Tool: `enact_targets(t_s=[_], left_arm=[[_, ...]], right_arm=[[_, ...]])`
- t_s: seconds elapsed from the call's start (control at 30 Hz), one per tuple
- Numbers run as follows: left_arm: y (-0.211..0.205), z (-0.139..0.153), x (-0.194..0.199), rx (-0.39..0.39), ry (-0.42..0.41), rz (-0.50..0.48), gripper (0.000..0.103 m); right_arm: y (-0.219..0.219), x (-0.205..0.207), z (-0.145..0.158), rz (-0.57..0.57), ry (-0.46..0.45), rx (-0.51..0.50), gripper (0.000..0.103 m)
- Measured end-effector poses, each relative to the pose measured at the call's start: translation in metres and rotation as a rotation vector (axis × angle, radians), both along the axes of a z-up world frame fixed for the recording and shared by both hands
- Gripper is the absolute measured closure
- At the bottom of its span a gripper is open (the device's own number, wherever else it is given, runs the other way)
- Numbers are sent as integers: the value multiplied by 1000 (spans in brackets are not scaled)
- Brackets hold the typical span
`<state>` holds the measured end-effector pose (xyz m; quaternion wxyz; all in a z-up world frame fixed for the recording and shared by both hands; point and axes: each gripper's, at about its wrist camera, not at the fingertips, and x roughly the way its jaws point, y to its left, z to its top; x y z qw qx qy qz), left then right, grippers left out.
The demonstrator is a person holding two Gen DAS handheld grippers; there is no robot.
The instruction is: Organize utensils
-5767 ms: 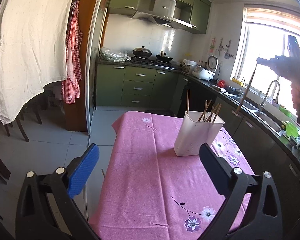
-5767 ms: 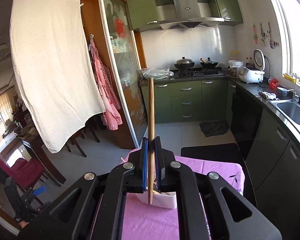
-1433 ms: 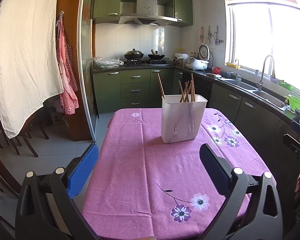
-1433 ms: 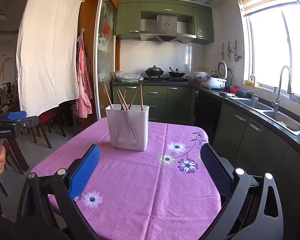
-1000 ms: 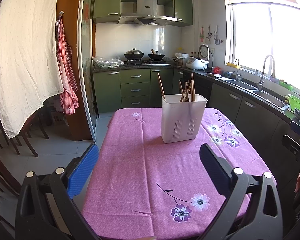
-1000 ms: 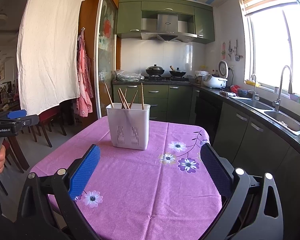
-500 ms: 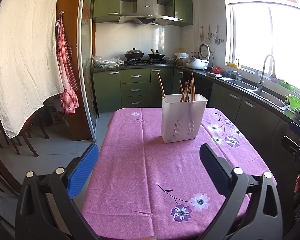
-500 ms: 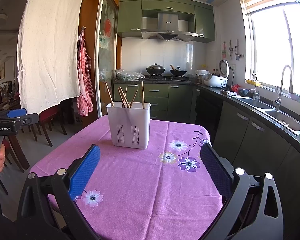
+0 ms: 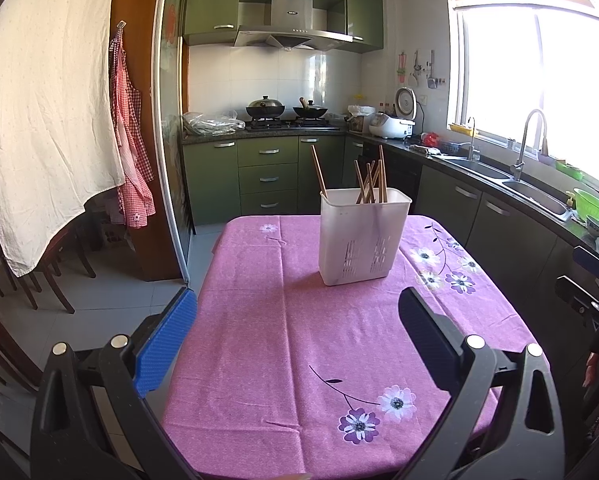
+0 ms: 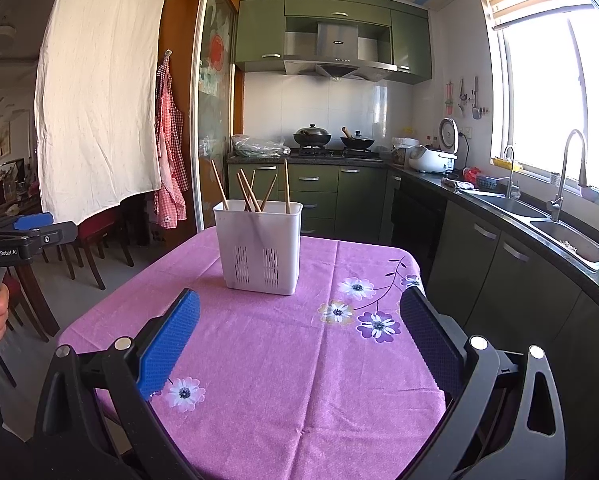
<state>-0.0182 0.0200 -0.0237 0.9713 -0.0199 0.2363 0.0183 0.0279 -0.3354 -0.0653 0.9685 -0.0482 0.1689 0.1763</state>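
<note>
Chopsticks (image 10: 251, 194) all stand in the white holder (image 10: 259, 250) on the table (image 9: 299, 320); left gripper (image 9: 297, 332) and right gripper (image 10: 299, 330) hang wide apart, empty; sorting looks finished, nothing left to pick

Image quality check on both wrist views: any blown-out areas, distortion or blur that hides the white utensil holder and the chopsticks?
Left wrist view: the window is blown out white, cabinet edges bow from fisheye, yet the white slotted plastic utensil holder and wooden chopsticks stay sharp. Right wrist view: the same window glare, corners vignetted dark, holder evenly lit and in focus.
</note>
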Motion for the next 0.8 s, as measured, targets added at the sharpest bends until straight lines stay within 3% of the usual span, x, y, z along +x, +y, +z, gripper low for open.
enact_targets(t_s=[0.8], left_arm=[[-8,1,1,-10,15,-35,7]], right_arm=[[-2,7,-6,18,12,-13,5]])
